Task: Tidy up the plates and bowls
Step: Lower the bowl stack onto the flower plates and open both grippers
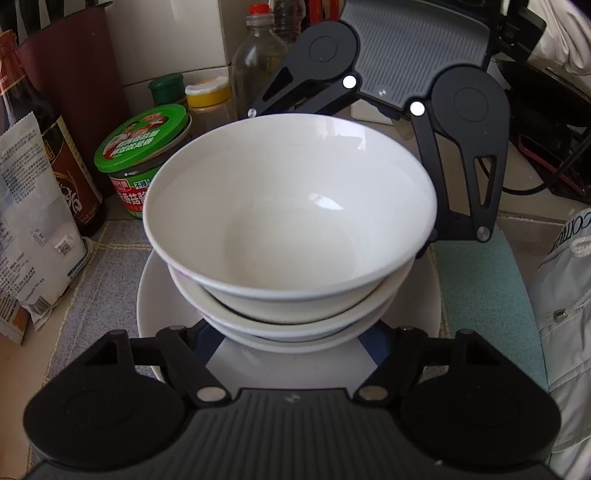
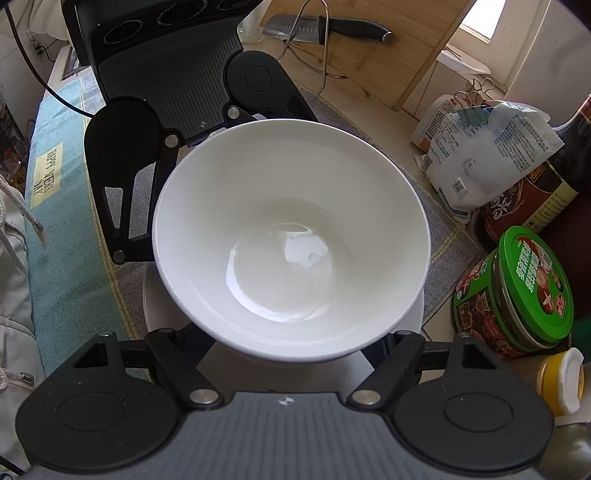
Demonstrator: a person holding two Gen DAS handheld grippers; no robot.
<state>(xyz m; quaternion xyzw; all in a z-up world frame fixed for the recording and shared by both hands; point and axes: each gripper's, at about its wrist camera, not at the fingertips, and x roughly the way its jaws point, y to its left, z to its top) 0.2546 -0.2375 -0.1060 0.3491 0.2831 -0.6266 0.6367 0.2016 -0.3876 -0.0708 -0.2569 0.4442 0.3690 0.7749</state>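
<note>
A stack of white bowls [image 1: 291, 221] sits on a white plate [image 1: 155, 317] on the grey cloth. It fills the middle of both views; the top bowl [image 2: 291, 236] is empty. My left gripper [image 1: 291, 354] reaches in from one side with its jaws spread wide around the base of the stack. My right gripper [image 2: 291, 354] reaches in from the opposite side, its jaws spread the same way. Each gripper's body shows beyond the bowls in the other's view, the right gripper [image 1: 424, 110] and the left gripper [image 2: 166, 110]. All the fingertips are hidden under the bowls.
A green-lidded jar [image 1: 144, 162], a dark sauce bottle [image 1: 44, 122], a white bag [image 1: 26, 229] and small spice jars [image 1: 207, 99] crowd one side. A wooden cutting board [image 2: 369, 48] with a knife [image 2: 325, 26] stands behind. A teal cloth [image 1: 487, 295] lies at the other side.
</note>
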